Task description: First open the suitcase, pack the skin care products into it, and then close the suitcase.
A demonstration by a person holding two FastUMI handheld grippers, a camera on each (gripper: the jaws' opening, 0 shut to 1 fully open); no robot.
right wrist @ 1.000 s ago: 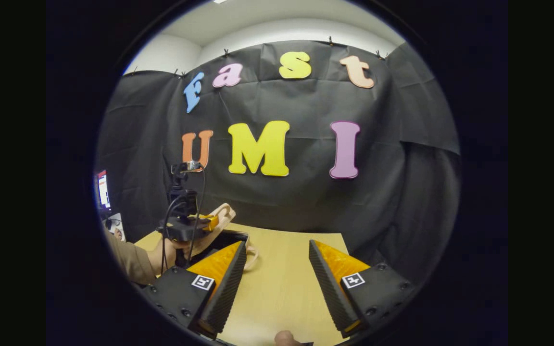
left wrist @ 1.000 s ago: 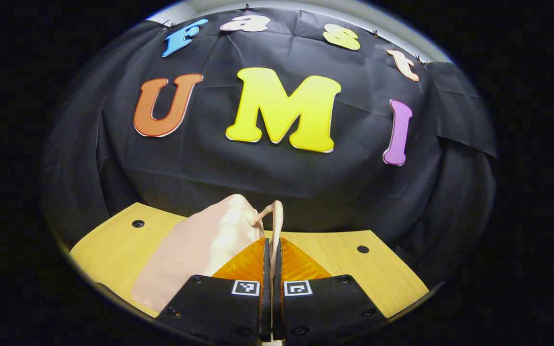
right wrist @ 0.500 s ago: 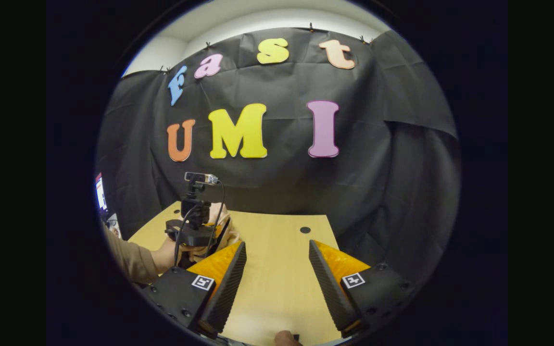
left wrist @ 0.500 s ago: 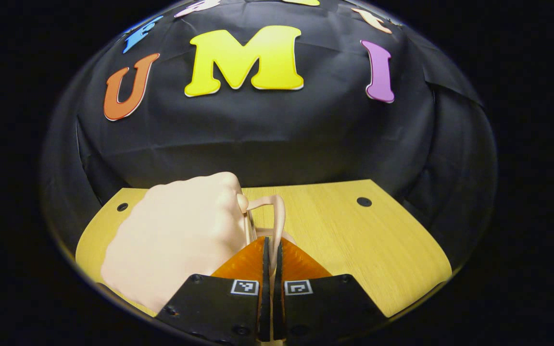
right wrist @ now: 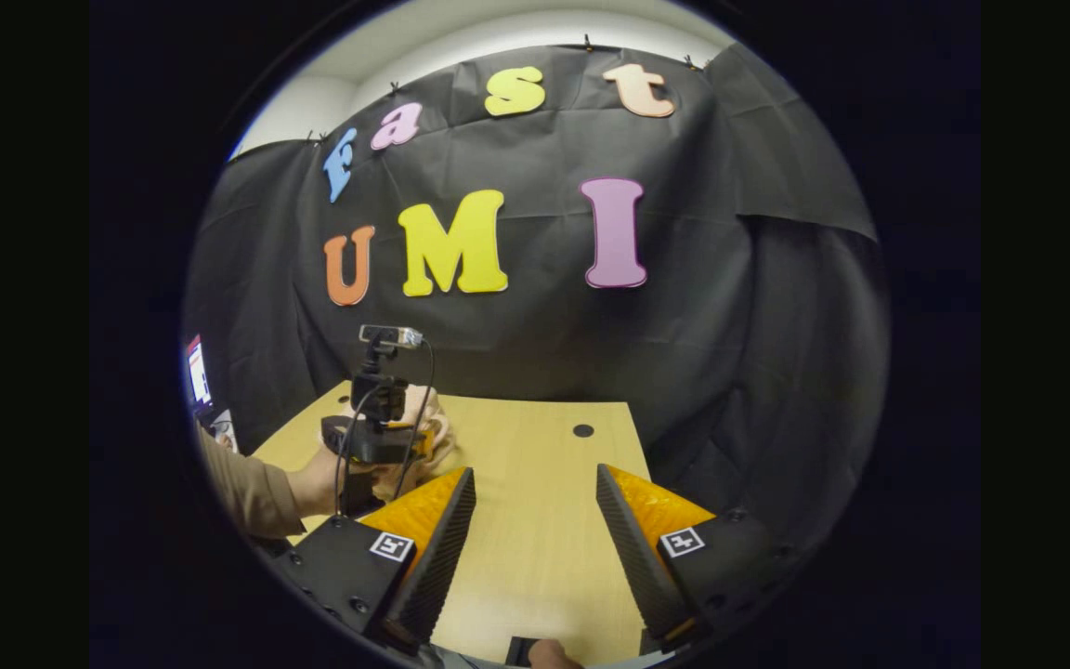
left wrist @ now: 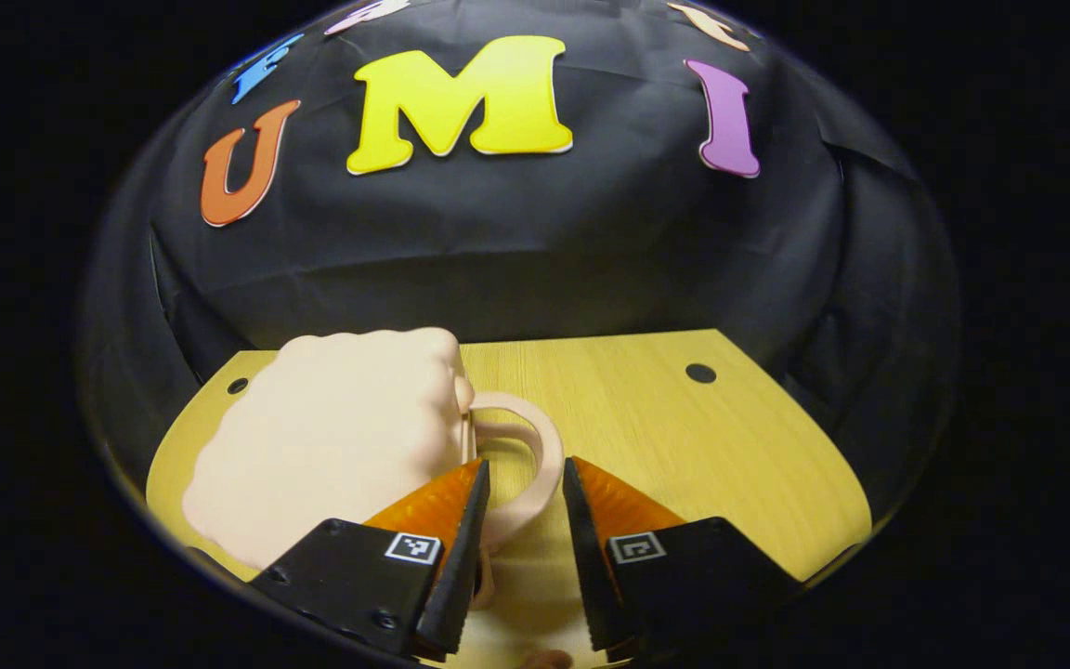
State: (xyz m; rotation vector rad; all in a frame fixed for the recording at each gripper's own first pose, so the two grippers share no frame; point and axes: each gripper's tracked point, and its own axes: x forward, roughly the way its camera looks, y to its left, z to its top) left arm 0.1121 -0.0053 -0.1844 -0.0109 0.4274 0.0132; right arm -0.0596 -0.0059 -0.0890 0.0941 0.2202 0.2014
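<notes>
Left gripper view: the left hand-held gripper point(left wrist: 521, 483) is parted around the handle point(left wrist: 535, 455) of the closed pink suitcase point(left wrist: 331, 437) on the table point(left wrist: 711, 446), not pressing it. Right gripper view: the right hand-held gripper point(right wrist: 535, 497) gapes wide, holding nothing, over the table; the left one sits at the suitcase, far left.

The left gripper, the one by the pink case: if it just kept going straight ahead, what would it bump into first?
Most likely the suitcase's handle: that loop lies straight ahead of the left gripper, between its parted fingers. Beyond it is bare table, then the black cloth wall. Depth is hard to judge.
</notes>
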